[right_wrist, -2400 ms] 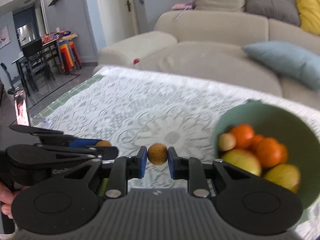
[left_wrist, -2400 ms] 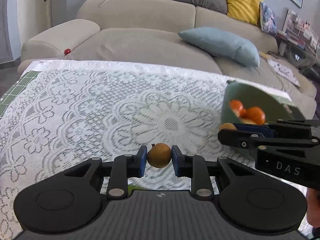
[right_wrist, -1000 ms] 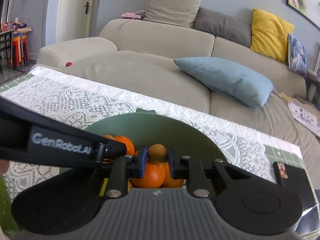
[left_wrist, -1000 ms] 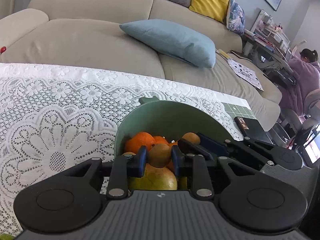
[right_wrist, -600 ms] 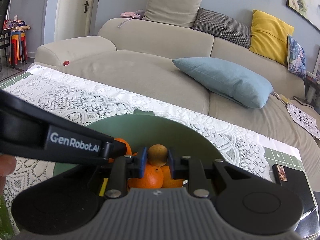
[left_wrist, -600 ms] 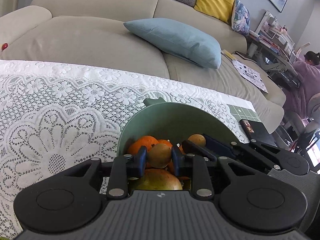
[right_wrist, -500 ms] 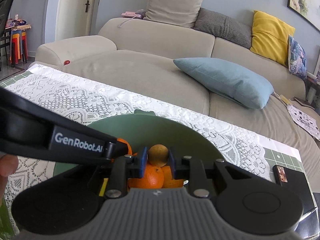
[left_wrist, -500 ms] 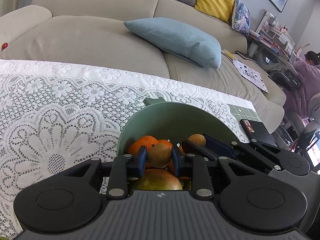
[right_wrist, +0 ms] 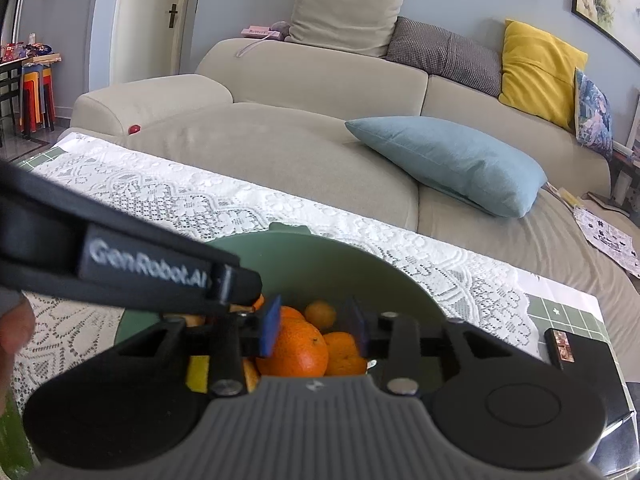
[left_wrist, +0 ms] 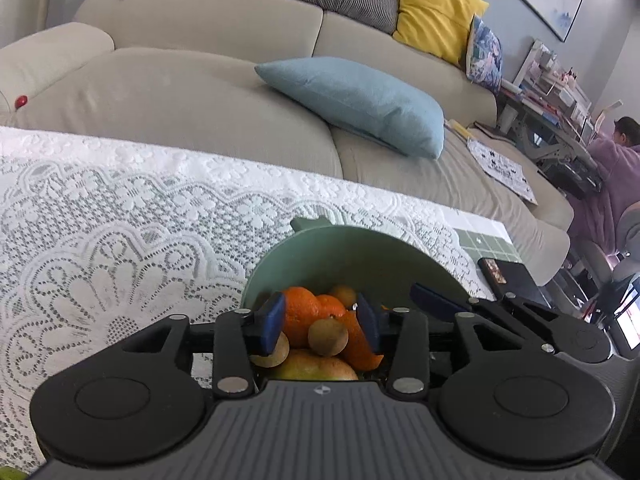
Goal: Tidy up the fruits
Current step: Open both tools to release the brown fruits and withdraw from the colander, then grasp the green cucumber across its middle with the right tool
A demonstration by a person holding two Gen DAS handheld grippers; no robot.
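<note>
Left tongs (left_wrist: 322, 327): blue pads spread, pinching nothing. A small brown fruit (left_wrist: 328, 338) lies between the pads, touching neither, resting on the pile below. Outward, at 12 o'clock, oranges (left_wrist: 302, 314) fill the green bowl (left_wrist: 352, 248), which stands on the lace-covered worktop (left_wrist: 120, 232).

Right tongs (right_wrist: 314, 326): likewise spread and empty, poised over the same bowl (right_wrist: 320, 264), with an orange (right_wrist: 294, 350) directly between the pads and a smaller brown fruit (right_wrist: 320, 314) at 12 o'clock beyond it. The left tool crosses this view at 9 o'clock.

Judgement: both fruits appear delivered; each tool would need to draw back toward 6 o'clock, the left one clearing the round brown fruit without nudging it.
</note>
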